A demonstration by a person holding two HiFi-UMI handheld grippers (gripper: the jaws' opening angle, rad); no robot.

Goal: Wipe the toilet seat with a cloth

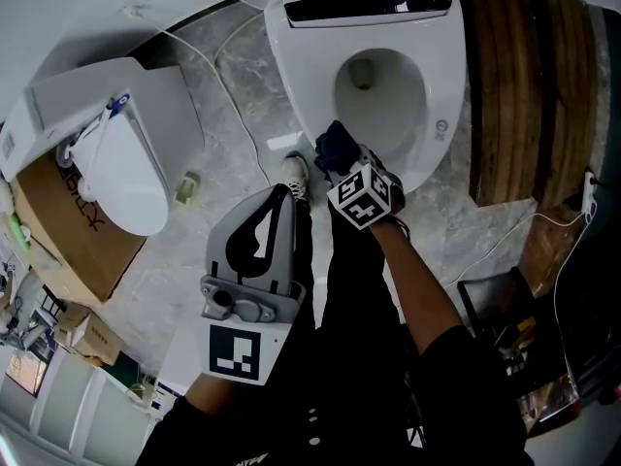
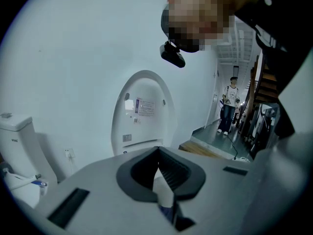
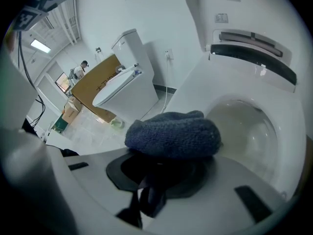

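A white toilet seat [image 1: 441, 76] rings the open bowl at the top of the head view. My right gripper [image 1: 340, 163] is shut on a dark blue cloth [image 1: 335, 144], which rests on the seat's front left rim. In the right gripper view the bunched cloth [image 3: 171, 133] hides the jaw tips of the right gripper [image 3: 164, 163], with the seat [image 3: 195, 89] and bowl just beyond it. My left gripper [image 1: 284, 194] is held back near the person's body, away from the toilet, shut with nothing in it. The left gripper view shows the left gripper [image 2: 158, 153] pointed at the raised lid [image 2: 142, 111].
A second toilet [image 1: 126, 153] sits on a cardboard box [image 1: 68, 231] at the left. A white cable [image 1: 233, 95] runs over the marble floor. A wooden platform [image 1: 524, 85] lies to the right of the bowl. The person's shoe [image 1: 296, 173] is by the toilet base. Another person [image 2: 229, 106] stands far off.
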